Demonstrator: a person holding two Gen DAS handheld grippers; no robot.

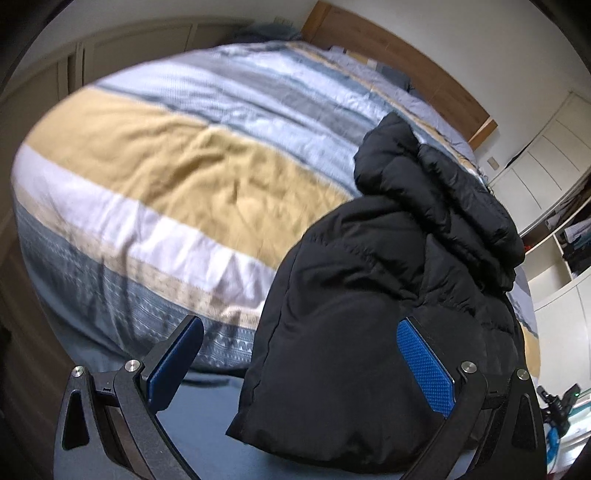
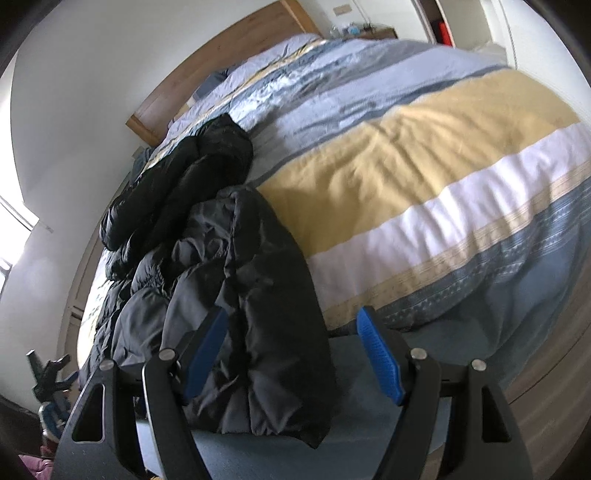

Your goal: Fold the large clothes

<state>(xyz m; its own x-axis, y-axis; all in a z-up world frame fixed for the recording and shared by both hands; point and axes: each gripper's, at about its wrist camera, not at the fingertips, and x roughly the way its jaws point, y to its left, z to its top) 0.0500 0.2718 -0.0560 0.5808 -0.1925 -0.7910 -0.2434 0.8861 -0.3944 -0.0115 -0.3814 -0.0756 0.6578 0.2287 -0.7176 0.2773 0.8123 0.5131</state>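
Blue-padded left gripper (image 1: 299, 363) is hanging released, jaws wide, over the hem of a black puffer jacket (image 1: 369, 332). Right gripper (image 2: 291, 354) is likewise standing released, the jacket's near edge lying between its fingers, unpinched. Jacket is lying crumpled along the bed's side, hem drooping over the foot end, on a striped duvet (image 2: 424, 177). Wooden headboard (image 2: 221, 62) is standing behind.

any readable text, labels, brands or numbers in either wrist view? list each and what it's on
None readable in either view.
Black puffy padded jacket: no logo, tag or print shows.
Striped blue, white and yellow duvet: woven pattern only, no lettering.
Blue textured pads on each hand-held gripper: no markings.
Open white shelves at the right edge of the left wrist view: items on them too small and blurred to read.
Wooden bedside table, right wrist view: items too blurred.
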